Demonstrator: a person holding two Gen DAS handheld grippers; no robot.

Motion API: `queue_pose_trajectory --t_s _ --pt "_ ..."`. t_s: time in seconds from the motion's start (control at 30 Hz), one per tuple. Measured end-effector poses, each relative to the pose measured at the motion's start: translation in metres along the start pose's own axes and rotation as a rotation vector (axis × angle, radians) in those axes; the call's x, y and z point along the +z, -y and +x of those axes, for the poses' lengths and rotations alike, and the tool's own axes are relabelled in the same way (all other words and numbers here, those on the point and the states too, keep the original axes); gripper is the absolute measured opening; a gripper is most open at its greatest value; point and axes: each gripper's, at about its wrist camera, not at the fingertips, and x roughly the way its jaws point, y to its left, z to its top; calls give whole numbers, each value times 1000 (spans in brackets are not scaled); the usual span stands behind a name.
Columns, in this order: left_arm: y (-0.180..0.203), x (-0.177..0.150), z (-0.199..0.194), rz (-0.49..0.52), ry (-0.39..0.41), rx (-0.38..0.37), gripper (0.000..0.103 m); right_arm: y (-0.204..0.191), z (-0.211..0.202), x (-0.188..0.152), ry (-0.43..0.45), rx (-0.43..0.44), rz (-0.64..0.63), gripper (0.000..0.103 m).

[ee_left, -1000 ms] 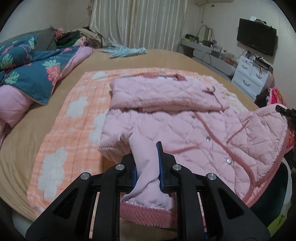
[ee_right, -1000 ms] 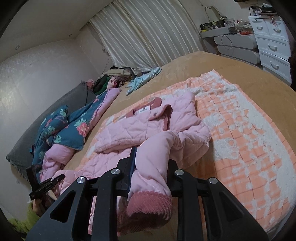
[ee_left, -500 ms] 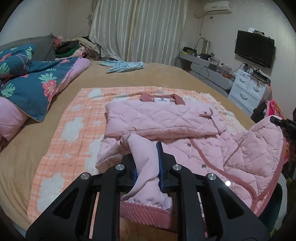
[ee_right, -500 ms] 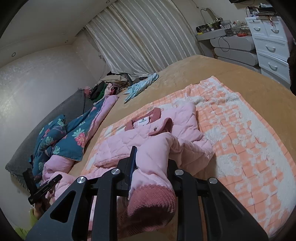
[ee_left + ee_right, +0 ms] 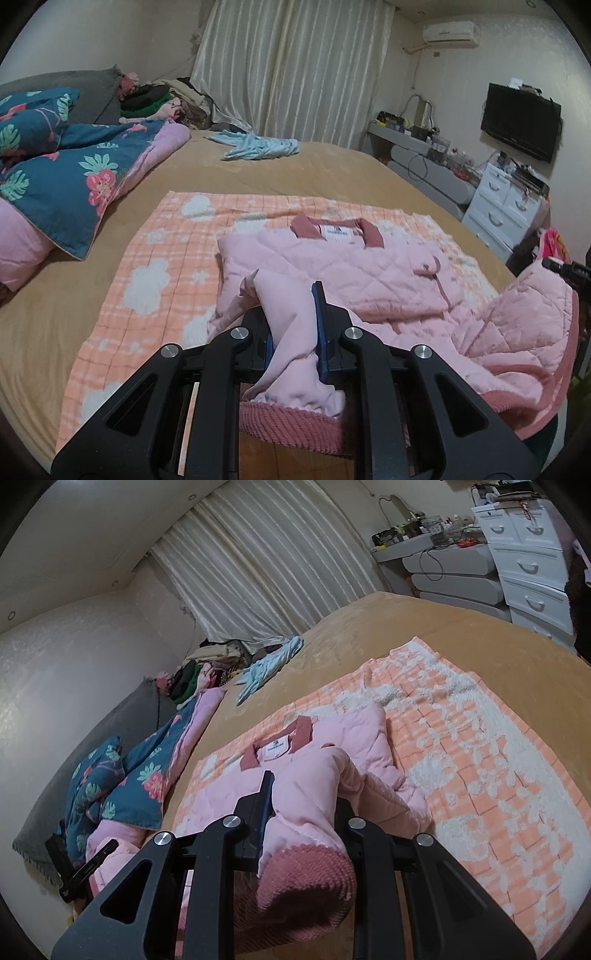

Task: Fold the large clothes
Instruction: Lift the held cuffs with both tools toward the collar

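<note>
A pink quilted jacket (image 5: 343,266) with a dark pink collar lies on an orange-and-white blanket (image 5: 159,258) on the bed, sleeves folded across its chest. My left gripper (image 5: 291,325) is shut on the jacket's lower hem, with the knitted trim hanging below the fingers. My right gripper (image 5: 303,808) is shut on the other end of the hem (image 5: 306,886). Both hold the bottom edge lifted above the bed's near side. The right gripper's tip (image 5: 565,269) shows at the right edge of the left wrist view, and the jacket (image 5: 306,746) lies ahead in the right wrist view.
A blue floral quilt (image 5: 62,173) and pink bedding lie at the left of the tan bed (image 5: 332,173). A light blue garment (image 5: 258,146) lies near the curtains. White drawers (image 5: 506,210), a desk and a wall TV stand to the right.
Both grippers have risen and pulled back with the hem. The jacket's lower part has lifted off the blanket, and more of the room shows.
</note>
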Motion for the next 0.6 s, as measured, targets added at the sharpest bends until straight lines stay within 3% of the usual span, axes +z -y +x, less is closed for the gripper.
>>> queue_pose_trajectory --t_s 0.6 --pt "-19 39 53 -40 49 56 10 22 60 37 21 -35 128 21"
